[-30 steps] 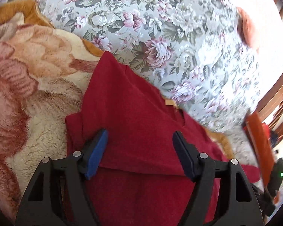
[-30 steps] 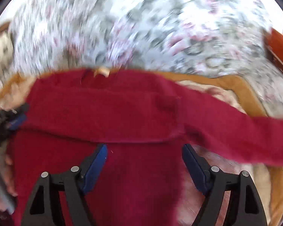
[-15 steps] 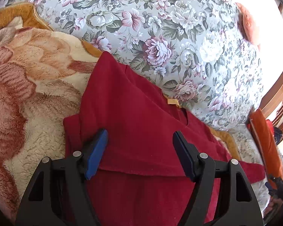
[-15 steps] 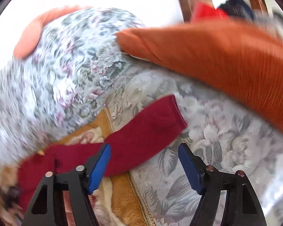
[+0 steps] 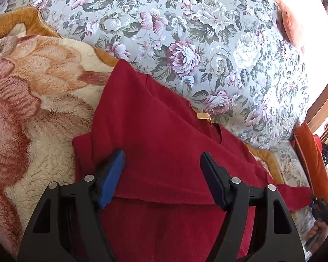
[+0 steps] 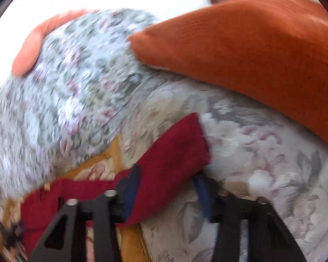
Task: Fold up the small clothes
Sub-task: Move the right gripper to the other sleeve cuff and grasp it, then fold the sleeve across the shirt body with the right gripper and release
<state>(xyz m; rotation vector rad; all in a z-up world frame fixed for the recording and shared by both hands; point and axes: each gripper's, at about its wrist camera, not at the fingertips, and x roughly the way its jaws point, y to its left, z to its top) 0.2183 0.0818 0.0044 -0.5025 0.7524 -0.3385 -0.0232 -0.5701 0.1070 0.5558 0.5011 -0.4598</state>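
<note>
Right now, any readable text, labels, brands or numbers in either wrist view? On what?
None readable.
Neck tag on the red garment: a plain yellow tab, no print that I can make out.
Floral sofa cover, fleece blanket, orange cushion: patterns or plain cloth only, no lettering.

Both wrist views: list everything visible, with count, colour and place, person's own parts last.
Red garment: one, dark red, partly folded on the blanket; sleeve stretched out onto the sofa seat.
Tag: one, tan, at the garment's neckline.
Blanket: one, cream with pink flowers and orange border, under the garment.
Sofa: one, grey floral.
Cushion: one, orange, at the sofa's end.
Left gripper: black, blue pads, open over the garment.
Right gripper: closing around the sleeve.
Hand: one, behind the right gripper.
</note>
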